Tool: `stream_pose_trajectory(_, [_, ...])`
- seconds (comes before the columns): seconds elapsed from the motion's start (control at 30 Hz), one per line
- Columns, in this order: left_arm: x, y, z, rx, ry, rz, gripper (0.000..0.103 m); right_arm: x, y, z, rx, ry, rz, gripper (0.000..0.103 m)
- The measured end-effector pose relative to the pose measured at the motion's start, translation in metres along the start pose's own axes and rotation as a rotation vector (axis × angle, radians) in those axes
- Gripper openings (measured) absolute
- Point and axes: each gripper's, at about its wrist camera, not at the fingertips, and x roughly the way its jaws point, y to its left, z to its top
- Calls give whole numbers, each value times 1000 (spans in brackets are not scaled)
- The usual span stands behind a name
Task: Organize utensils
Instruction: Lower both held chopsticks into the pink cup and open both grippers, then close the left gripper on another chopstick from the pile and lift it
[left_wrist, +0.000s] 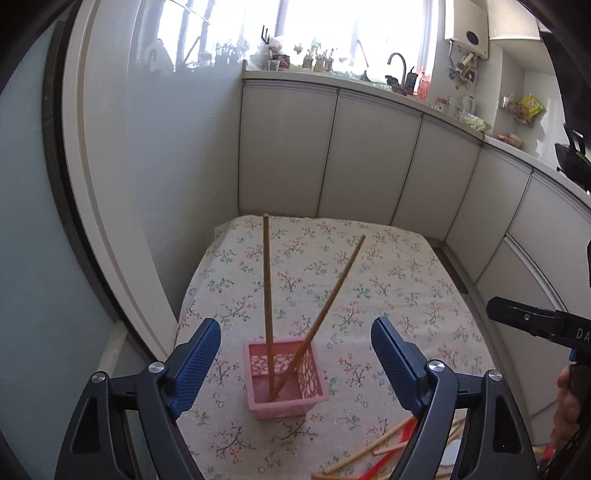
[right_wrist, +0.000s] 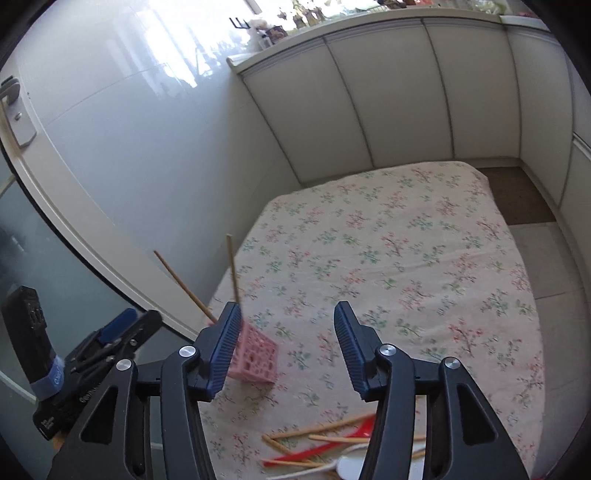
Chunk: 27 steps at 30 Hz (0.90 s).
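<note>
Both claws are released and hold nothing: the left gripper (left_wrist: 295, 358) hangs with its jaws wide apart above the pink basket (left_wrist: 286, 376), and the right gripper (right_wrist: 286, 347) is equally spread above the table, just beside the basket. Two chopsticks (left_wrist: 268, 306) already stand in the basket, leaning apart from each other. The rest of the utensils (right_wrist: 325, 443) lie in a loose pile at the near edge of the table: more chopsticks, a red spoon (right_wrist: 332, 445) and something white, probably another spoon, though the gripper hides most of it. I think the next step is to take one piece from this pile. It is better to lower the right gripper onto a chopstick that lies free on top, grip it near the middle, and not disturb the basket, which looks light. The table has a flowered cloth (right_wrist: 406, 258) with small wrinkles. White cabinets (left_wrist: 369, 155) stand behind it, in a bright kitchen.
</note>
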Motion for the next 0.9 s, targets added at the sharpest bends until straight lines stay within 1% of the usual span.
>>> stream_pose_trajectory(0.1, [0,-16,-14,30,60,-10,88,-17,-35,-19,42,32,-67,61])
stream_pose_trajectory(0.2, [1,-37,-29,64,116,-32,90,-27,-65,-41,92,85,-104,65])
stream_pose_trajectory(0.33, [13,-61,-46,98,209,-63,90,-28,-100,-67,158,163,-156,66])
stream_pose_trajectory(0.5, [38,-88,-65,155,325,-74,90,-25,-135,-91,254,243,-192,66])
stream_pose_trajectory(0.6, [59,-104,-77,193,385,-72,90,-21,-158,-102,328,292,-195,66])
stream_pose_trajectory(0.7, [83,-123,-83,223,447,-93,90,-15,-177,-111,398,333,-194,66])
stream_pose_trajectory(0.83, [116,-150,-89,288,491,-131,89,-5,-199,-120,478,380,-185,66])
stream_pose_trajectory(0.87, [124,-158,-90,305,500,-138,87,-4,-202,-120,488,384,-186,66])
stream_pose_trajectory(0.9, [131,-164,-92,317,511,-150,81,-4,-205,-120,494,387,-186,66])
